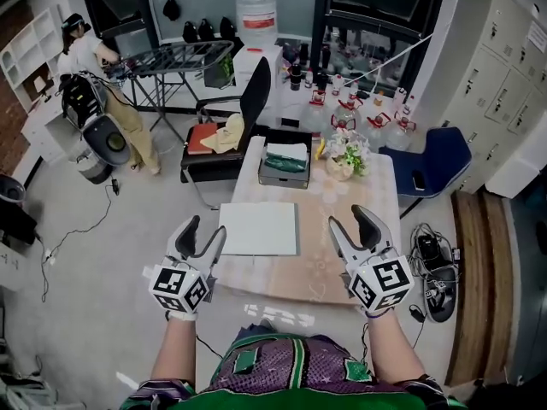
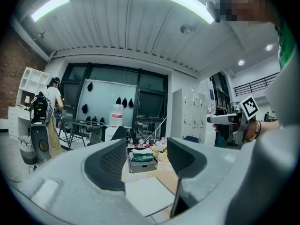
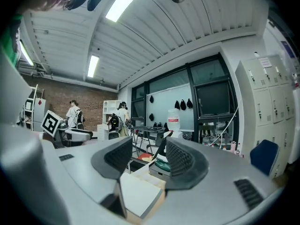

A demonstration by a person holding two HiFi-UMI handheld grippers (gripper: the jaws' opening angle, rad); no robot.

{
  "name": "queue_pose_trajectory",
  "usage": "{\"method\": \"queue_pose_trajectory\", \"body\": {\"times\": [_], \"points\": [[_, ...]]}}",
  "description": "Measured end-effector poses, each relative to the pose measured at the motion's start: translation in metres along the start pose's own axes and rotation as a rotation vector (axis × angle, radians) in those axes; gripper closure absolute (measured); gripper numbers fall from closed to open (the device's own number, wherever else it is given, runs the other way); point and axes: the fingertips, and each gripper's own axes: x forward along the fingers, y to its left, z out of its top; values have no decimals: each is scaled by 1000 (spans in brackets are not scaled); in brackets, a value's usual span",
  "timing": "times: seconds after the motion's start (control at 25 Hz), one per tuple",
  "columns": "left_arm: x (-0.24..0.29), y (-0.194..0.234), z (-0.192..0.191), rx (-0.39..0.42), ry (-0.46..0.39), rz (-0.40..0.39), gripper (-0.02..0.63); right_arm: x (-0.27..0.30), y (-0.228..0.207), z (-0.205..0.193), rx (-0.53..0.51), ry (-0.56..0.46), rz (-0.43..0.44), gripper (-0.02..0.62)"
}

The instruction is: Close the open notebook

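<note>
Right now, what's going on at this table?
A person at a small table holds a hand-held gripper in each hand. The left hand-held gripper and the right hand-held gripper both have open jaws and hold nothing. They hover on either side of a white notebook lying flat on the table, and neither touches it. The notebook looks closed, though that is hard to tell. Another person works at the back of the room.

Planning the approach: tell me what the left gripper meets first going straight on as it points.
Likely the grey box, centred between the open jaws of the left gripper. The white notebook lies lower, probably passed over; depth unclear.
</note>
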Motion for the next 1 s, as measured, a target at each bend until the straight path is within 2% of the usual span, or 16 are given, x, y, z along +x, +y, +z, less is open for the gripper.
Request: {"method": "queue_pose_trajectory", "body": {"times": [0.56, 0.76, 1.0], "points": [[21, 43, -67, -89, 95, -73, 342, 61, 35, -28, 13, 68, -15, 389], [24, 51, -90, -53, 138, -110, 342, 70, 48, -47, -3, 99, -29, 388], [27, 64, -111, -48, 181, -109, 343, 85, 57, -67, 3, 146, -9, 388]]}}
